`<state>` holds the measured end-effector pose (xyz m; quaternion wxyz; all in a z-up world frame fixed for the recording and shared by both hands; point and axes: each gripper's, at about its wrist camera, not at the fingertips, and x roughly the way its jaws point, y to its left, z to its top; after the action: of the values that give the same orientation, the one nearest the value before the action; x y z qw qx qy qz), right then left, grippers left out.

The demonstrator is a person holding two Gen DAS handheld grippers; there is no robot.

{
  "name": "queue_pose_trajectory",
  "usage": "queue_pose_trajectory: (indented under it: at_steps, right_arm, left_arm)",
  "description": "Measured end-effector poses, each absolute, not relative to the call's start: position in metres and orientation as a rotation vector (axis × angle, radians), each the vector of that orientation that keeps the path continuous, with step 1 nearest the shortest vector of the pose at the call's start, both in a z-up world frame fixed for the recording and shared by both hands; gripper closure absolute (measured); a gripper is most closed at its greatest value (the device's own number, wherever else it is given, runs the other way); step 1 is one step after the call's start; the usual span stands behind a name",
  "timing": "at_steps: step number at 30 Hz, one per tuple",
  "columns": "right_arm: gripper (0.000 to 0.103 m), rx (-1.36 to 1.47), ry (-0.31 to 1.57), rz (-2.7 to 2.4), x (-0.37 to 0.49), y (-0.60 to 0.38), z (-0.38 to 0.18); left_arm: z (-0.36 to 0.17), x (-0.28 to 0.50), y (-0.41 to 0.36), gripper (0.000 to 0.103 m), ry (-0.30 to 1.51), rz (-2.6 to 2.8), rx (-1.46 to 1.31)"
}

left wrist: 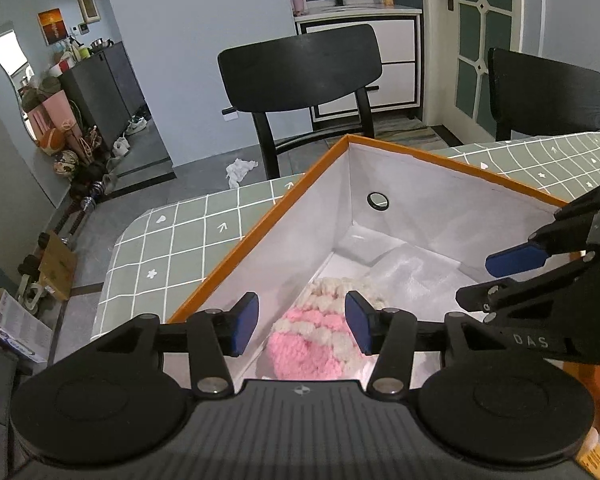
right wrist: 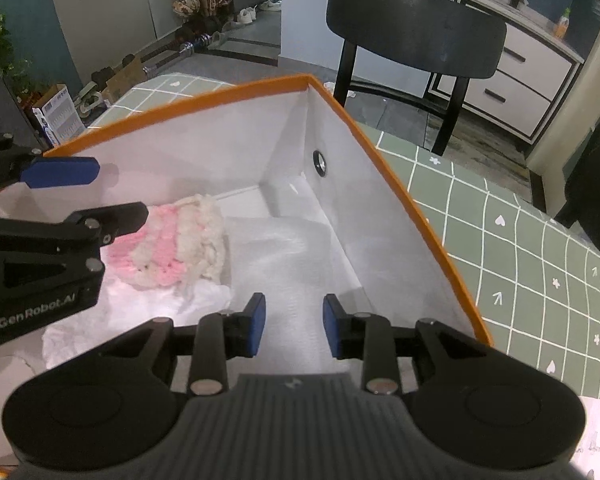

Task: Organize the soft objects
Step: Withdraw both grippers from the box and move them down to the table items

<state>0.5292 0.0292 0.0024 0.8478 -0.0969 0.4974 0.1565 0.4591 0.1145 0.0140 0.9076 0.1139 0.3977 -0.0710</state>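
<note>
A pink and cream knitted piece point(left wrist: 316, 340) point(right wrist: 180, 248) lies on white tissue in the bottom of an orange-rimmed box point(left wrist: 260, 224) point(right wrist: 400, 184). My left gripper point(left wrist: 302, 322) hovers just above it with its blue pads apart, touching nothing. My right gripper point(right wrist: 294, 326) stands open over the white tissue point(right wrist: 300, 248) to the right of the knit, nothing between its fingers. In the left wrist view the right gripper point(left wrist: 500, 276) reaches in from the right edge; in the right wrist view the left gripper point(right wrist: 96, 192) comes in from the left.
The box sits on a table with a green gridded cloth point(left wrist: 172, 240) point(right wrist: 540, 264). Two black chairs point(left wrist: 300, 68) point(left wrist: 544, 92) stand behind it. A round grommet hole point(left wrist: 378, 201) marks the box's far wall. A paper sheet point(right wrist: 596, 448) lies at the lower right.
</note>
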Motion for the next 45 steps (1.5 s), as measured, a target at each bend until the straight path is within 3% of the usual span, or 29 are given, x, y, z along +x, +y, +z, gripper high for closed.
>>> queue_pose_trajectory:
  at_steps: [27, 45]
  right_arm:
    - [0.07, -0.173, 0.952, 0.455, 0.39, 0.056, 0.079]
    - [0.068, -0.241, 0.878, 0.603, 0.227, 0.07, 0.021]
  left_arm:
    - [0.061, 0.339, 0.171, 0.044, 0.78, -0.122, 0.17]
    - [-0.017, 0.218, 0.213, 0.043, 0.809, -0.173, -0.017]
